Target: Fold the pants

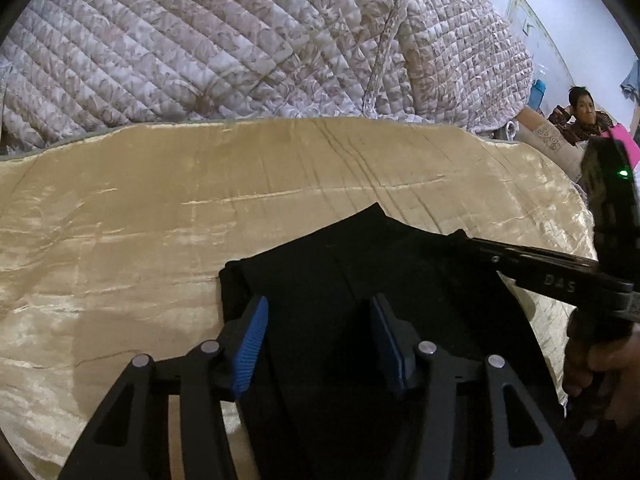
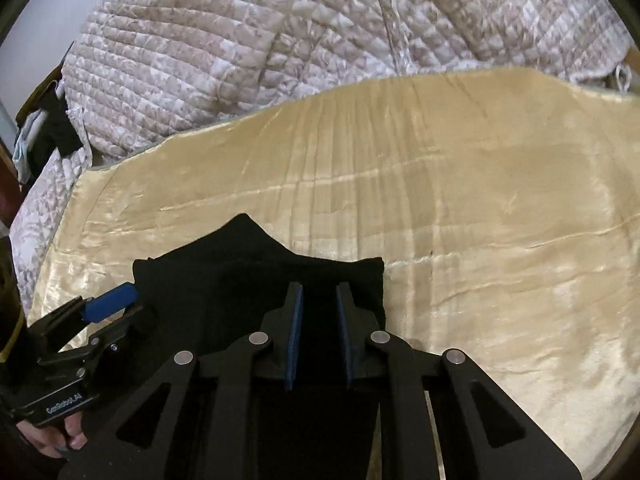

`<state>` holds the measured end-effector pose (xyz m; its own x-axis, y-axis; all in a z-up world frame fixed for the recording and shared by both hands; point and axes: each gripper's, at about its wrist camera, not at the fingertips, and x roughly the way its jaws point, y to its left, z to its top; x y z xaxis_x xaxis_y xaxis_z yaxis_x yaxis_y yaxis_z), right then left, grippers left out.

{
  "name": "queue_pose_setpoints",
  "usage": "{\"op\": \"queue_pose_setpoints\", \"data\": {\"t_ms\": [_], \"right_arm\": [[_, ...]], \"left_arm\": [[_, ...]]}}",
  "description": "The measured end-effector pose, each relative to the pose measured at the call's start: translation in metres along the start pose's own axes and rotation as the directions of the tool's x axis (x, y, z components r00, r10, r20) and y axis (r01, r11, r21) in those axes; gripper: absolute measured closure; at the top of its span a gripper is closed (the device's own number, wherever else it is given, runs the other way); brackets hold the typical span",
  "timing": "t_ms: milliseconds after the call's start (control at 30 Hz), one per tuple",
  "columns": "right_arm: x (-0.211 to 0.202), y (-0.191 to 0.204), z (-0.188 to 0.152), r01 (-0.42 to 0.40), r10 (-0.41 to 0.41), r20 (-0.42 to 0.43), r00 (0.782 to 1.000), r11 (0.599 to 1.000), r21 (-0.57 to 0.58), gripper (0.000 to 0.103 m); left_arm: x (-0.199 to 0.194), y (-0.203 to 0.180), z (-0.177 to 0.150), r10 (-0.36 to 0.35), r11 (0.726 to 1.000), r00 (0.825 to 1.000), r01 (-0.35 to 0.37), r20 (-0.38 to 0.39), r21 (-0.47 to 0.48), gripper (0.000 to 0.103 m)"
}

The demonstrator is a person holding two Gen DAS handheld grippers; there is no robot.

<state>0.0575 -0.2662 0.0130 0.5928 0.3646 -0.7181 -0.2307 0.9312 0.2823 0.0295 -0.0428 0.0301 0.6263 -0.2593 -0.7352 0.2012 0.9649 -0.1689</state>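
Black pants (image 1: 360,264) lie folded on a golden satin sheet (image 1: 160,208); they also show in the right wrist view (image 2: 224,280). My left gripper (image 1: 318,316) is open, its blue pads over the left part of the pants, near their left edge. My right gripper (image 2: 319,304) is open with a narrower gap, over the right part of the pants near their right edge. The right gripper shows in the left wrist view (image 1: 520,260) at the pants' right side. The left gripper shows in the right wrist view (image 2: 112,304) at the pants' left edge.
A quilted floral blanket (image 1: 240,40) is heaped behind the sheet (image 2: 480,200). A person (image 1: 584,114) sits at the far right beside a pink thing (image 1: 626,140). Dark clothes (image 2: 52,132) lie at the far left. The sheet spreads wide to either side of the pants.
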Motion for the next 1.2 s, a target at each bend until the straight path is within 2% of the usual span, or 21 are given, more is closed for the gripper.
{"op": "queue_pose_setpoints", "data": {"t_ms": [133,267,600,733,833,900,967,1033,1100,1200], "right_arm": [[-0.025,0.005,-0.014,-0.013,0.014,0.034,0.999,1.000,-0.009,0.084],[-0.046,0.014,-0.034,-0.041,0.043,0.058,0.997,0.999,-0.031,0.076],[-0.073,0.050,-0.087,-0.069,0.081,0.065,0.995,0.984,-0.165,0.076],[-0.056,0.063,-0.109,-0.036,0.037,-0.001,0.999,0.969,-0.245,0.074],[-0.055,0.073,-0.116,0.016,-0.008,0.027,1.000,0.944,-0.328,0.069],[-0.061,0.074,-0.114,0.021,-0.008,0.042,0.999,0.947,-0.321,0.069],[-0.070,0.070,-0.112,-0.005,0.025,0.064,0.998,0.959,-0.285,0.069],[-0.074,0.068,-0.113,0.008,0.014,0.076,0.997,0.959,-0.285,0.069],[-0.070,0.063,-0.116,0.019,-0.005,0.051,0.999,0.962,-0.272,0.069],[-0.062,0.063,-0.118,0.020,-0.018,0.007,1.000,0.961,-0.277,0.069]], "left_arm": [[-0.015,-0.001,-0.005,0.024,1.000,1.000,-0.024,0.017,0.000,0.048],[-0.031,-0.002,-0.012,0.032,0.999,0.999,-0.032,0.029,-0.003,0.048],[-0.064,-0.017,-0.050,0.035,0.998,0.999,-0.037,0.035,0.045,0.048],[-0.062,-0.019,-0.070,0.049,0.997,0.999,-0.049,0.002,0.064,0.048],[-0.063,-0.017,-0.076,0.045,0.998,0.999,-0.045,0.005,0.054,0.048],[-0.068,-0.017,-0.073,0.045,0.998,0.999,-0.045,0.015,0.054,0.049],[-0.073,-0.018,-0.073,0.042,0.998,0.999,-0.043,0.026,0.049,0.051],[-0.078,-0.018,-0.075,0.032,0.998,0.999,-0.033,0.035,0.044,0.053],[-0.081,-0.020,-0.077,0.020,0.999,0.999,-0.022,0.042,0.049,0.056],[-0.084,-0.022,-0.079,0.002,0.998,0.999,-0.004,0.048,0.056,0.067]]}}
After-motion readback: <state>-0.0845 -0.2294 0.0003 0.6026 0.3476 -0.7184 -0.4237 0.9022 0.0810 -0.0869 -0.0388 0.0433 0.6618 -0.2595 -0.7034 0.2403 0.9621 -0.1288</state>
